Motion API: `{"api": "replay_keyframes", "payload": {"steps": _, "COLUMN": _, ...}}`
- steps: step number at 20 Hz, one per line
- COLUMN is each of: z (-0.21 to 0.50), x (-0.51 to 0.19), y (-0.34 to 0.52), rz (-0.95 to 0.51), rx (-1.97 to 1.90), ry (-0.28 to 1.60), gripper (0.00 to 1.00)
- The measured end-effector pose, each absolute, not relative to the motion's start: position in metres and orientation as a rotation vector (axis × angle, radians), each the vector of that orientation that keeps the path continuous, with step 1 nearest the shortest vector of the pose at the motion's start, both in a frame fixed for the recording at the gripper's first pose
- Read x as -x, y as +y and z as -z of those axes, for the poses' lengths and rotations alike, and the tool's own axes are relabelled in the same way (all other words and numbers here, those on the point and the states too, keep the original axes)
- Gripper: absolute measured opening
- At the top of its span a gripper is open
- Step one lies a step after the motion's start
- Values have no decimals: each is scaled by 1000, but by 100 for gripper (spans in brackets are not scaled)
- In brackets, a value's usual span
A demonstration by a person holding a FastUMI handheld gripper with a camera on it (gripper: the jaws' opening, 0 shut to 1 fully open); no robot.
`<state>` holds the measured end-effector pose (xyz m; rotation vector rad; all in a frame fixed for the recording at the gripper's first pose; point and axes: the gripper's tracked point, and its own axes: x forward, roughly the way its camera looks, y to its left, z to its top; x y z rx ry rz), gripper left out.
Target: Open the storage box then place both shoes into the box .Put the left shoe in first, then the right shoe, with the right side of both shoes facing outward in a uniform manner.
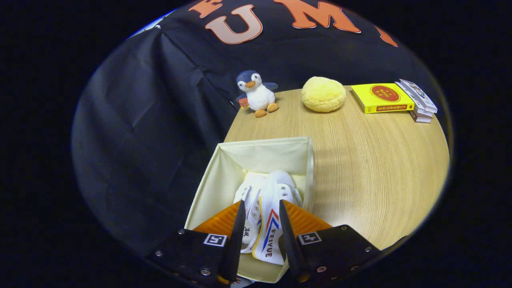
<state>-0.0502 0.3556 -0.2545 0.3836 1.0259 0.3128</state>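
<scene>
My gripper (260,224) hangs above the open cream fabric storage box (208,188) at the near corner of the light wood-grain table (372,168), tilted down into it. Two white canvas shoes lie inside, side by side: the left shoe (246,200) and the shoe with red and blue stripes (274,216). My fingers straddle the striped shoe. I cannot tell whether both press on it. Judgement: placement nearly done. To finish well, seat it level against its partner, stripes outward, then part the jaws and lift straight up.
</scene>
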Motion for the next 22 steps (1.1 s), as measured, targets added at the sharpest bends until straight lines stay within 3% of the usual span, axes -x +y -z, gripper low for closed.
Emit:
{"api": "replay_keyframes", "payload": {"steps": 5, "z": 204, "x": 39, "y": 288, "rz": -336, "rx": -351, "ry": 832, "gripper": 70}}
{"api": "replay_keyframes", "payload": {"steps": 13, "z": 122, "x": 11, "y": 139, "rz": -224, "rx": -262, "ry": 421, "gripper": 97}}
{"api": "replay_keyframes", "payload": {"steps": 22, "z": 27, "x": 4, "y": -1, "rz": -32, "rx": -170, "ry": 97, "gripper": 98}}
